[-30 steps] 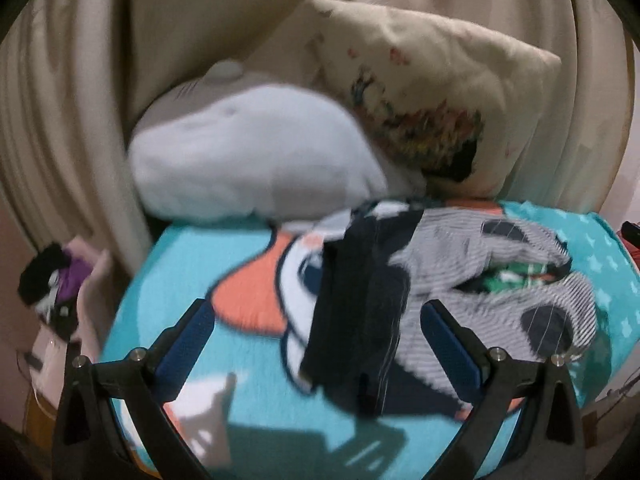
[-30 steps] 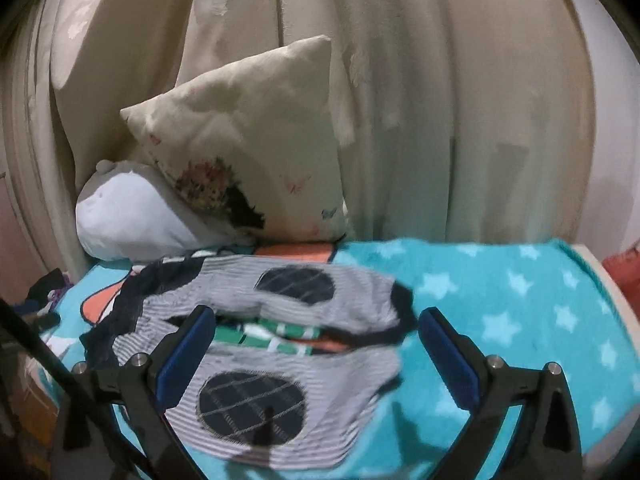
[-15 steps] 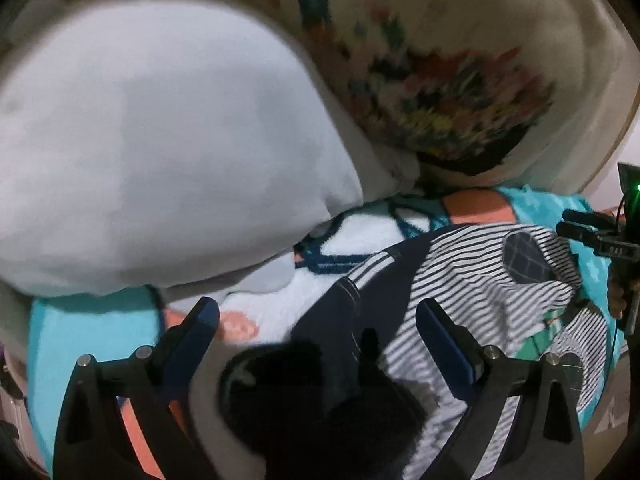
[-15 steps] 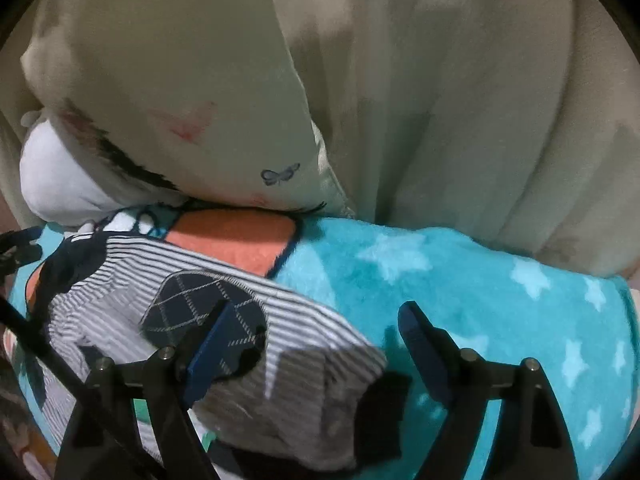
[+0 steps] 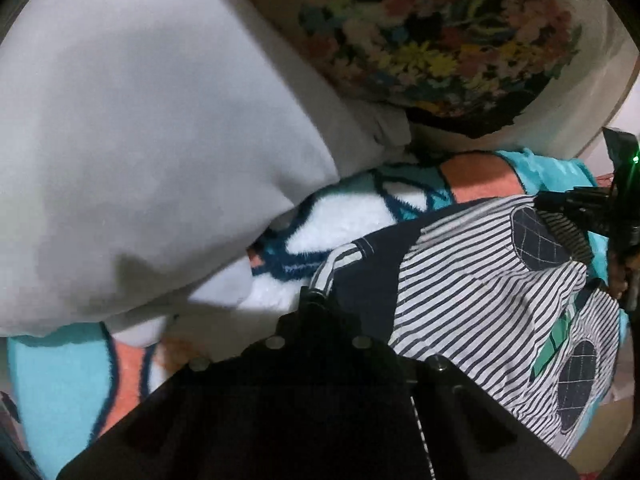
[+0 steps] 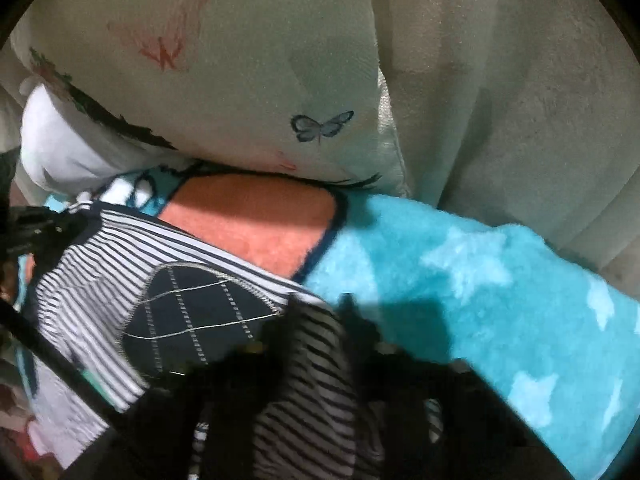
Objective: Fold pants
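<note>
Pants: I see the striped pants (image 5: 472, 292) lying on the turquoise blanket (image 6: 460, 280), its dark waistband toward my left and the legs with their dark checked knee patches (image 6: 196, 312) running to my right.
Left tongs: my left tongs (image 5: 314, 294) are clenched at the waistband corner, pinching the striped edge there.
Right tongs: my right tongs (image 6: 316, 344) sit low over a leg end; striped cloth bunches right at their tips, but the view is dark and blurred, so I cannot tell whether they grip it or not.
Surroundings: a white pillow (image 5: 140, 140) and a flowered cushion (image 5: 440, 28) crowd the far side, touching the blanket just behind the pants; a curtain (image 6: 520, 80) hangs beyond.
Step in hand: I judge this as taking hold of both ends of the far long edge, ready for a lengthwise fold.
Next move: I expect both ends need lifting together and carrying toward me, level, so one leg lands squarely on the other.
Caution: an uneven lift would skew the fold.
</note>
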